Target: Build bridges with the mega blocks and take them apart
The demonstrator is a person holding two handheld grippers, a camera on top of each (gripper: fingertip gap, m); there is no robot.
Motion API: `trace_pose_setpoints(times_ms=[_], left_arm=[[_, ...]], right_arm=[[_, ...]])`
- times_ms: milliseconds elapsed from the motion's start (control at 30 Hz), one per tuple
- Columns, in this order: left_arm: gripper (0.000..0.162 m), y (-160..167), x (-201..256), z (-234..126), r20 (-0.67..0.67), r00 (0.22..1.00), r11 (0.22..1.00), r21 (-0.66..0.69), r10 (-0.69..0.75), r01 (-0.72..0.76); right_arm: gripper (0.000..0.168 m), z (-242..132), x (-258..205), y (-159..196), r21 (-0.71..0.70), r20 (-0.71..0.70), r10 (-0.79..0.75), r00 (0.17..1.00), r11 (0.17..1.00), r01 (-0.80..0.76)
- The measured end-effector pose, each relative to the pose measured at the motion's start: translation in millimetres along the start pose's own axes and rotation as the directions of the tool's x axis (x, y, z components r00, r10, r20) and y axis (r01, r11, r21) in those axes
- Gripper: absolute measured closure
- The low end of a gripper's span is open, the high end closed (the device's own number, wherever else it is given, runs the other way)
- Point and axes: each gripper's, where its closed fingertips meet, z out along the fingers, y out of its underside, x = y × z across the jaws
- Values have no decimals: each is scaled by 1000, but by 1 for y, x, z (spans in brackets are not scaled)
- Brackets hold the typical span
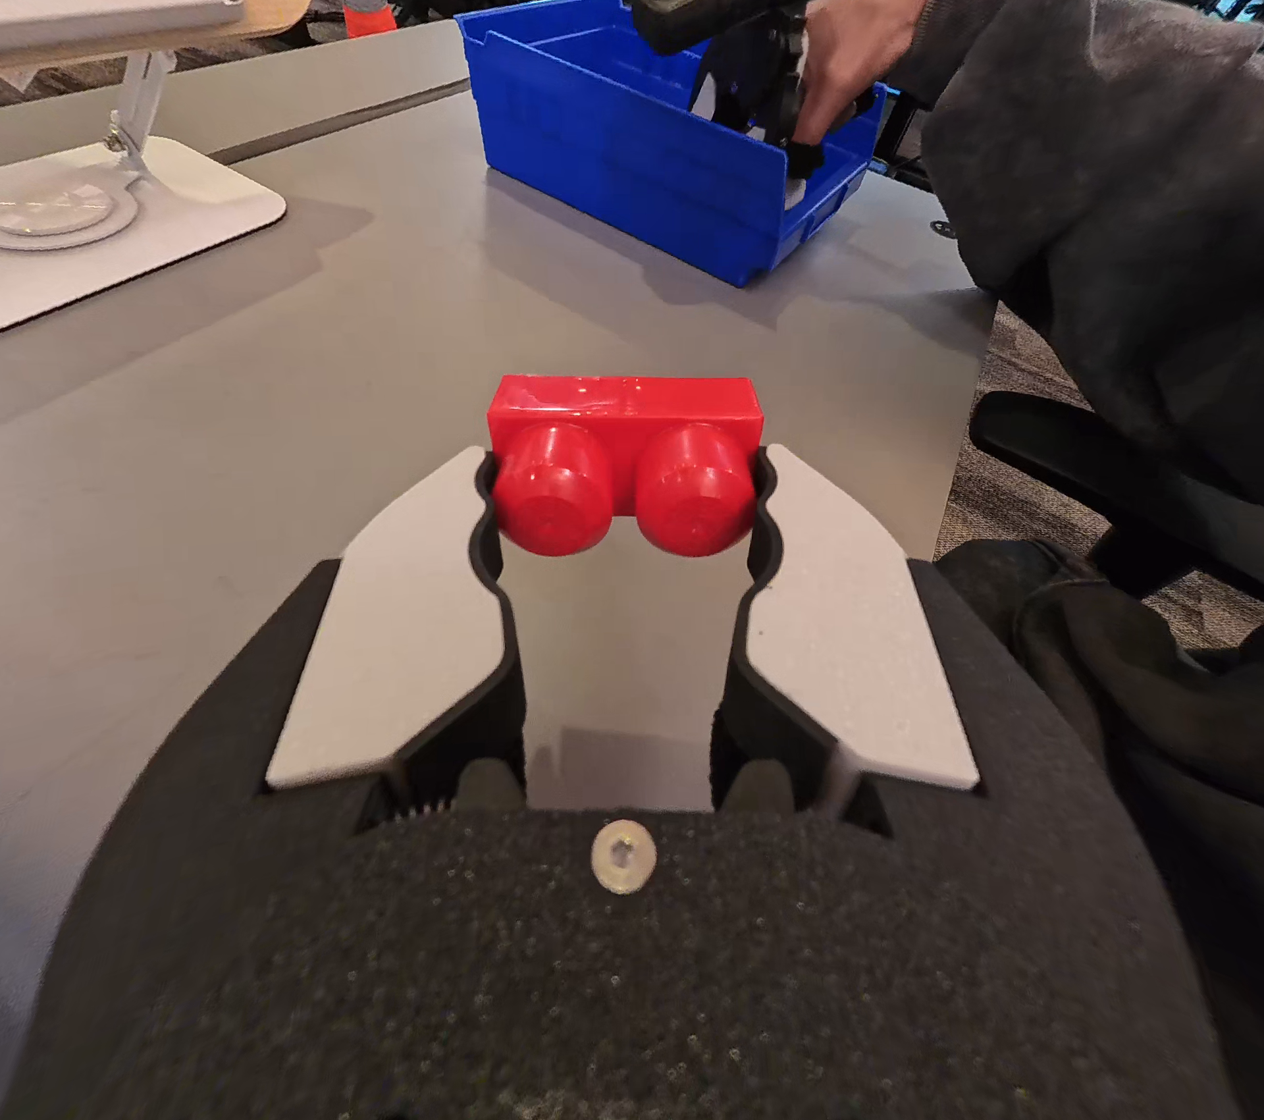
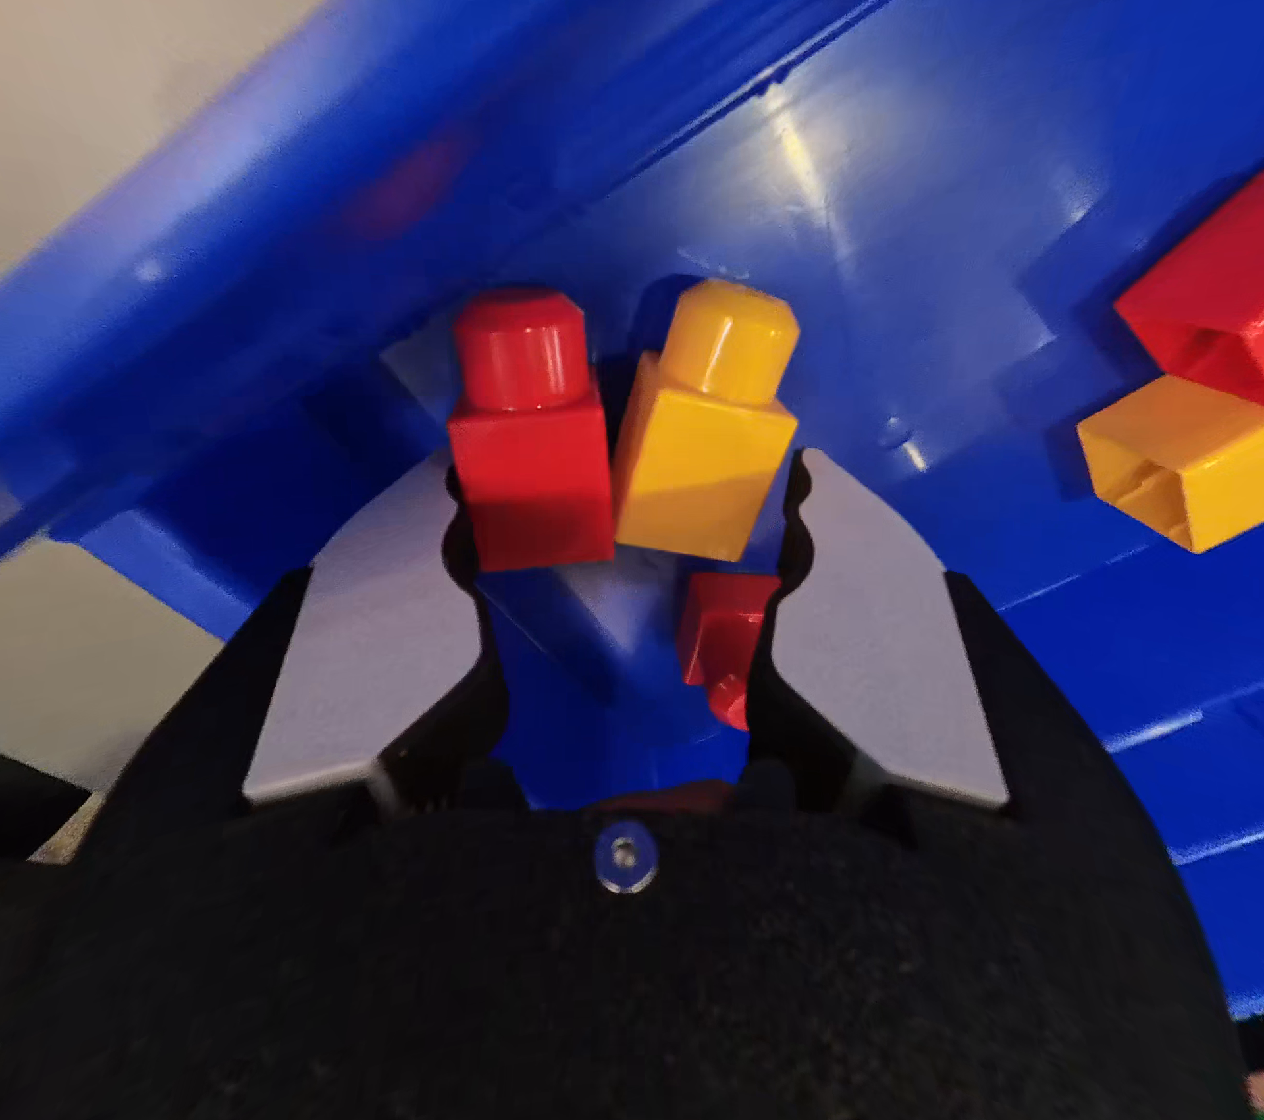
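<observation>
Over tabletop (image 1: 342, 437), your left hand-held gripper (image 1: 626, 495) clamps two-stud red block (image 1: 624, 458). Right hand-held gripper (image 2: 626, 512), jaws apart inside blue bin (image 2: 889, 198), brackets red (image 2: 530, 444) and yellow (image 2: 704, 458) single-stud blocks. Gathering step: close on just one.

Red two-stud block (image 1: 624, 458), studs rearward.

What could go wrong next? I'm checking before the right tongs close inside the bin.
The right tongs straddle both a red single-stud block and a yellow single-stud block; closing may grab both or squeeze one out. The left tongs hold the red two-stud block only at their tips by its studs, so it could slip.
</observation>
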Motion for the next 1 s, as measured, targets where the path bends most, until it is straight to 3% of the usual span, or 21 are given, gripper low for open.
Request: trace_pose_setpoints(times_ms=[133,233,267,333,400,433,500,600,667,767,867,967,1000], left_arm=[[92,2,0,1,7,1000,1000,-12,5,-5],[92,4,0,2,7,1000,1000,-28,14,-13],[92,4,-1,2,13,1000,999,-28,20,-19],[92,5,-1,3,10,1000,999,-33,21,-20],[92,7,-3,5,8,1000,999,-39,15,-15],[92,8,-3,7,6,1000,999,-44,12,-12],[92,10,-4,9,0,1000,999,-55,4,-4],[92,14,-4,13,-3,1000,997,-78,10,-10],[92,14,-8,17,3,1000,993,-115,31,-30],[92,15,-23,31,-15,1000,953,-301,20,-24],[92,18,-40,50,-70,995,850,-519,67,-94],[92,14,-66,70,-143,937,692,-640,318,-333],[92,15,-70,76,-179,923,635,-681,339,-365]], right_arm=[[79,-38,8,2,125,-72,54,996,991,-45],[80,-113,-1,-16,456,-154,138,978,888,-53],[81,-143,-15,-30,609,-148,147,978,792,-27],[86,-195,-68,-59,868,-33,79,996,496,-11],[91,-212,-124,-79,958,125,-26,992,263,-114],[90,-204,-151,-90,957,210,-88,974,220,-187],[86,-171,-194,-108,929,335,-142,931,218,-300],[86,-131,-229,-120,928,290,-136,947,282,-244],[88,-128,-235,-123,936,234,-128,964,296,-188],[90,-133,-242,-124,937,249,-158,955,290,-196],[92,-129,-237,-124,933,240,-141,961,307,-188],[95,-127,-243,-123,925,250,-168,954,332,-184],[95,-127,-243,-122,927,239,-169,956,332,-173]])
